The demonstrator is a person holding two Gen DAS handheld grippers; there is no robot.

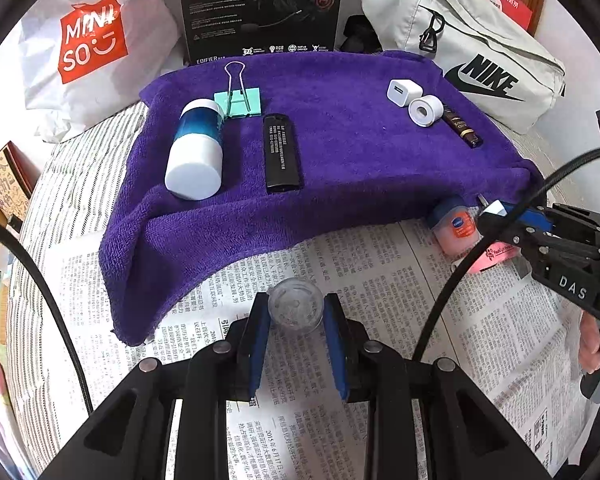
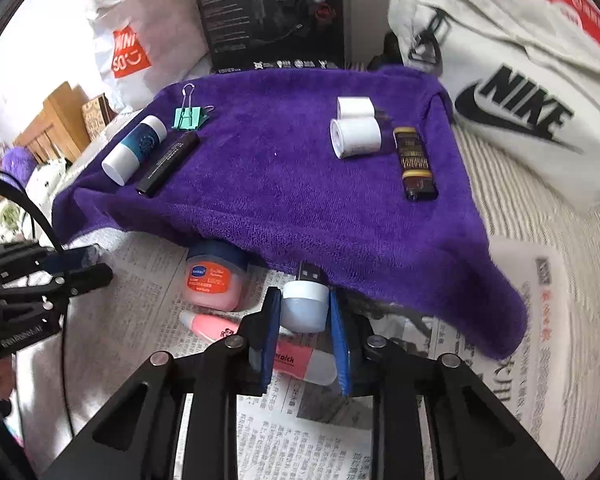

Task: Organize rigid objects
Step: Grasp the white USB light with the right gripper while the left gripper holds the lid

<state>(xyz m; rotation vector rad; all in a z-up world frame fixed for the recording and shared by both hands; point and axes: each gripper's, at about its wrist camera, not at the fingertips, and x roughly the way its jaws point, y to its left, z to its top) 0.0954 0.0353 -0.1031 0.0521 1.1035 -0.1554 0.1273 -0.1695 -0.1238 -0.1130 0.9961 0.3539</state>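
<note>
My left gripper [image 1: 296, 316] is shut on a small clear round jar [image 1: 295, 304] above the newspaper, in front of the purple towel [image 1: 340, 184]. My right gripper [image 2: 305, 312] is shut on a small white-and-blue jar [image 2: 303, 306] near the towel's front edge. On the towel lie a blue-white bottle [image 1: 196, 152], a black lighter [image 1: 281, 152], a green binder clip [image 1: 236, 98], a white charger [image 1: 403, 92], a white roll [image 1: 425, 110] and a brown lighter [image 1: 462, 126]. A Vaseline jar [image 2: 214, 280], a pink tube [image 2: 260, 348] and a USB stick [image 2: 310, 271] lie on the newspaper.
Newspaper [image 1: 380, 280] covers the striped bedding in front. Behind the towel stand a Miniso bag [image 1: 92, 40], a black Edifier box [image 1: 260, 8] and a white Nike bag [image 1: 472, 52]. Black cables cross both views.
</note>
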